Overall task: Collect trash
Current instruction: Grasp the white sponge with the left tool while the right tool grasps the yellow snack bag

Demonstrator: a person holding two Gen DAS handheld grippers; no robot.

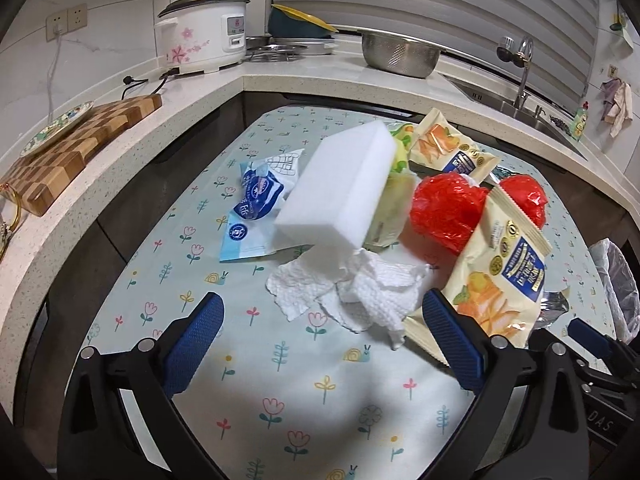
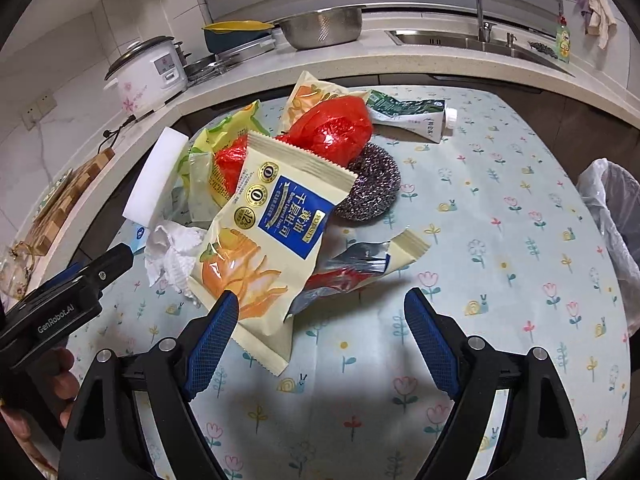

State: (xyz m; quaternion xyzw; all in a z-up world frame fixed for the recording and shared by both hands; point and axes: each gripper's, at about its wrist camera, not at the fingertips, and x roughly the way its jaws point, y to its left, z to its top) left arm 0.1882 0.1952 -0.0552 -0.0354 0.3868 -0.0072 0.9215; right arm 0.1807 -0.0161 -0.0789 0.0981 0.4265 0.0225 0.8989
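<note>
A pile of trash lies on the flowered table (image 1: 280, 380). My left gripper (image 1: 320, 332) is open and empty, just short of a crumpled white paper towel (image 1: 360, 292). Behind it lie a white foam block (image 1: 344, 192), a blue wrapper (image 1: 252, 208), red plastic bags (image 1: 448, 208) and cream snack packets (image 1: 500, 276). My right gripper (image 2: 320, 320) is open and empty; its left finger sits beside a cream snack packet (image 2: 264, 240). A steel scourer (image 2: 372, 188), a red bag (image 2: 332, 128), a torn foil wrapper (image 2: 352, 268) and a squeezed tube (image 2: 412, 116) lie beyond.
A bin lined with a clear bag (image 2: 616, 220) stands off the table's right edge. The counter behind holds a rice cooker (image 1: 204, 32), a metal colander (image 1: 400, 54), a wooden board (image 1: 76, 148) and a sink with tap (image 2: 476, 12). My left gripper also shows in the right wrist view (image 2: 80, 284).
</note>
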